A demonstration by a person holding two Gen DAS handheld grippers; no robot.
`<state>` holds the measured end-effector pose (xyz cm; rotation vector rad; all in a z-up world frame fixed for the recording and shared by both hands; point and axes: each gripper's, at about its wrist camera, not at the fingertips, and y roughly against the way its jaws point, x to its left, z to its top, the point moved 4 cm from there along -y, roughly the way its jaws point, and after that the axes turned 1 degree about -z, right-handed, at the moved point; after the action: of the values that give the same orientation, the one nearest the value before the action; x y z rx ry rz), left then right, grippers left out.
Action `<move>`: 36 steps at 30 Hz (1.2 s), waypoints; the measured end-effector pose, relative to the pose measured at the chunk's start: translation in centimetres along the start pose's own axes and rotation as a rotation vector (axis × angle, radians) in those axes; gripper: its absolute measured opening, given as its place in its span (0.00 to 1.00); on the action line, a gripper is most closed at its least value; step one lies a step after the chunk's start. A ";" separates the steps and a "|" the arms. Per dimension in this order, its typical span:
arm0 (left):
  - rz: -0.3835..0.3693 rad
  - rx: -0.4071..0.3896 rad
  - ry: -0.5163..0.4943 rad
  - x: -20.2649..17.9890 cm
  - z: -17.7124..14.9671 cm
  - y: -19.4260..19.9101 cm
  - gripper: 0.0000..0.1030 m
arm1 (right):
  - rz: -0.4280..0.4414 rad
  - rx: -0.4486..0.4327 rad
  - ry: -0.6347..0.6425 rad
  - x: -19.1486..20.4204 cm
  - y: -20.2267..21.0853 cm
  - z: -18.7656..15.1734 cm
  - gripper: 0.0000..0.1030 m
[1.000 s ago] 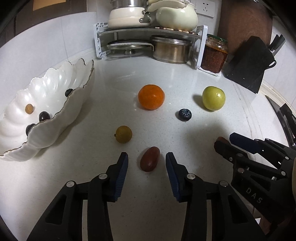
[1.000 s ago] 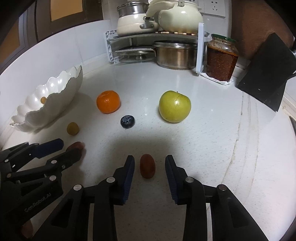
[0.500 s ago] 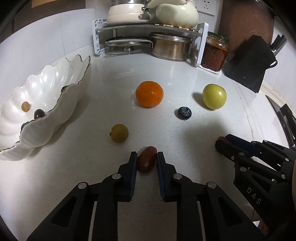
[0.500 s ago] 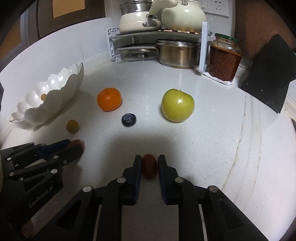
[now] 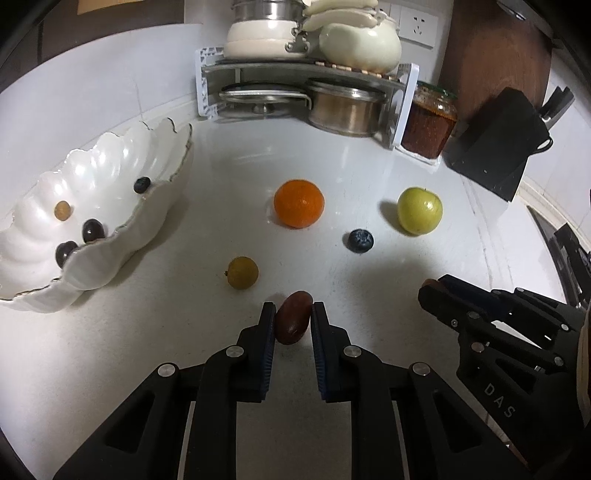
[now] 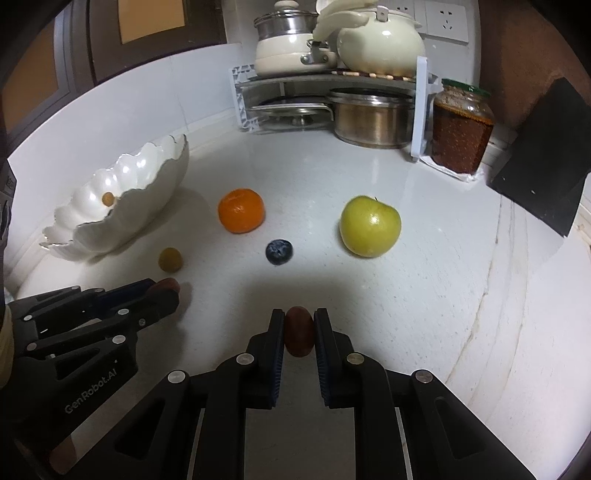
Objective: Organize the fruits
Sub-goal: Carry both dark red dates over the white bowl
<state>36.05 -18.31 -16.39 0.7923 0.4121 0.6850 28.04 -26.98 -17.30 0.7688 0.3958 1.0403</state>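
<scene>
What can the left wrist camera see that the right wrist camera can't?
Left wrist only: two dark grapes and a blueberry in the bowl, plus knife handles in the black block. Right wrist only: a second wall socket and a brown cabinet door. Both: the orange, green apple, white scalloped bowl, and each tool shut on a brown date.

The left gripper [image 5: 293,325] and right gripper [image 6: 299,332] were matte black, with blue ribbed pads, silver screws and white lettering on their sides.
</scene>
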 end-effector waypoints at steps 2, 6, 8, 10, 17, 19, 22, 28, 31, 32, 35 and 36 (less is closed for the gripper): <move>0.005 -0.008 0.009 0.1 0.2 0.5 0.19 | 0.006 -0.011 0.008 0.2 0.5 0.3 0.17; 0.018 -0.029 0.025 0.2 0.5 1.7 0.19 | 0.019 -0.032 0.019 0.5 1.3 1.0 0.17; 0.023 -0.040 0.032 0.4 0.7 2.4 0.19 | 0.028 -0.040 0.026 0.7 1.6 1.3 0.17; 0.032 -0.054 0.041 0.5 0.9 3.1 0.19 | 0.037 -0.052 0.035 1.0 2.1 1.7 0.17; 0.060 -0.097 0.063 0.9 1.7 5.3 0.19 | 0.076 -0.091 0.071 2.1 3.7 3.0 0.17; 0.070 -0.108 0.069 1.2 1.9 5.9 0.19 | 0.088 -0.107 0.082 2.5 4.2 3.4 0.17; 0.081 -0.127 0.083 1.4 2.2 6.8 0.19 | 0.103 -0.125 0.096 3.0 4.9 4.0 0.17; 0.107 -0.167 0.109 2.1 2.6 8.8 0.19 | 0.136 -0.164 0.122 4.2 6.3 5.0 0.17; 0.120 -0.185 0.117 2.3 2.7 9.7 0.19 | 0.158 -0.179 0.133 4.7 7.1 5.5 0.17; 0.126 -0.192 0.120 2.4 2.7 10.1 0.19 | 0.170 -0.185 0.136 4.9 7.4 5.7 0.17; 0.141 -0.210 0.125 2.6 2.9 11.1 0.19 | 0.185 -0.204 0.148 5.3 8.1 6.1 0.17; 0.148 -0.219 0.129 2.7 2.9 11.4 0.19 | 0.190 -0.209 0.153 5.5 8.3 6.3 0.17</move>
<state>35.06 -12.11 -6.05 0.5769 0.3898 0.9060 29.40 -22.19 -6.65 0.5483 0.3422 1.3022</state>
